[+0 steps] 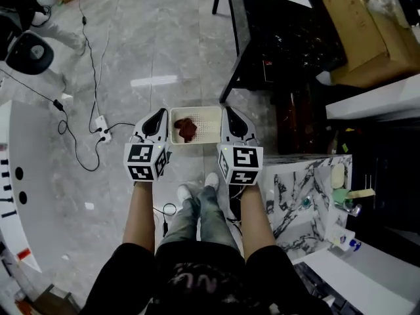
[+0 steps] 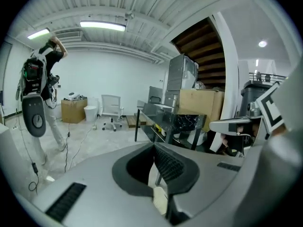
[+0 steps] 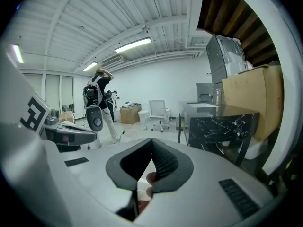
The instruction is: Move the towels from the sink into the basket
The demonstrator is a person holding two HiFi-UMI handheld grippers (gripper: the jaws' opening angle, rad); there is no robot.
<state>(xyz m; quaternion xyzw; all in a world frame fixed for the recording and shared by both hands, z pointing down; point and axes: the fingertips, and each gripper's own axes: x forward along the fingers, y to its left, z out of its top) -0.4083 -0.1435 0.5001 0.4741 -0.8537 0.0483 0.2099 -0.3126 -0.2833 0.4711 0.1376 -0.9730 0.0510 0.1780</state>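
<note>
One dark red towel [image 1: 186, 128] was found lying in the white basket [image 1: 210, 118], toward its left end, and that part of the task was judged done. The basket was seen low between the two grippers, ahead of the person's shoes. It appeared to stand on the grey floor [image 1: 144, 58], though whether it rested there or was being carried could not be settled. A marble-patterned tabletop [image 1: 295, 195] was noted at the person's right, well apart from the basket. The sink could not be made out with certainty and no further towel was seen there, so what was left to move could not be determined. The left gripper [image 1: 158, 115] was held just beside the basket's left end and the right gripper [image 1: 231, 115] just beside its right end. Both were pointed forward and roughly level, with the marker cubes uppermost. In each gripper view the jaws were seen brought together at the tips, with nothing clamped between them. A small pale patch was visible in the gap low behind the left tips and a pinkish one behind the right, both too small to be identified. The left forearm [image 1: 139, 215] and right forearm [image 1: 252, 218] were extended forward, bare and roughly parallel.
</note>
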